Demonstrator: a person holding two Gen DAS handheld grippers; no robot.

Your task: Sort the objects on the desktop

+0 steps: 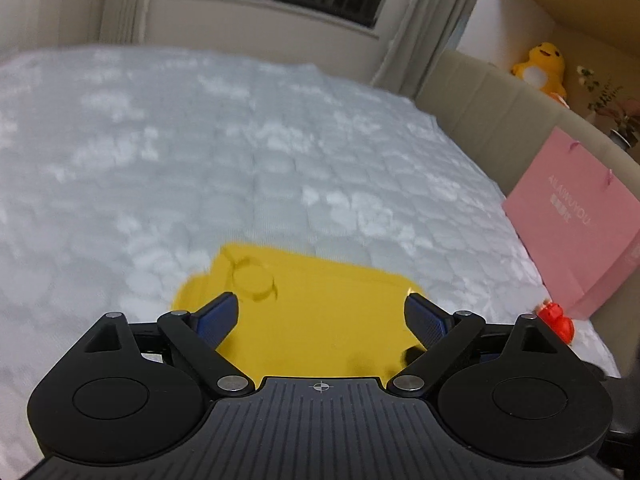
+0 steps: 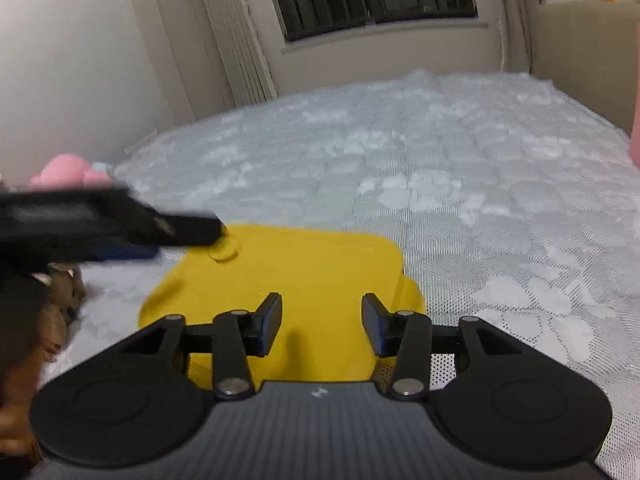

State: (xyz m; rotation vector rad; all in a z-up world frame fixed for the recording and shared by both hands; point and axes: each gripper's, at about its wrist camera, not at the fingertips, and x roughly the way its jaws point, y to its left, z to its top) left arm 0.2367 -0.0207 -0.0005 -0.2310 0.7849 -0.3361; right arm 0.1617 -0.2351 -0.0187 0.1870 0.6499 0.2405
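A yellow tray (image 1: 320, 304) with a round dimple near one corner lies on the pale quilted bed. It also shows in the right wrist view (image 2: 312, 272). My left gripper (image 1: 322, 320) is open and empty, its fingers spread above the tray's near part. My right gripper (image 2: 322, 326) is open and empty, just above the tray's near edge. The left gripper shows as a dark blurred shape (image 2: 100, 224) at the left of the right wrist view, over the tray's far left corner. A small red toy (image 1: 558, 322) lies right of the tray.
A pink paper bag (image 1: 580, 220) leans on the beige headboard (image 1: 480, 96) at the right. A yellow plush duck (image 1: 542, 66) sits on the shelf above. A pink plush (image 2: 68, 172) and a brown object (image 2: 60, 292) lie left of the tray. The bed (image 1: 200, 160) stretches to the window wall.
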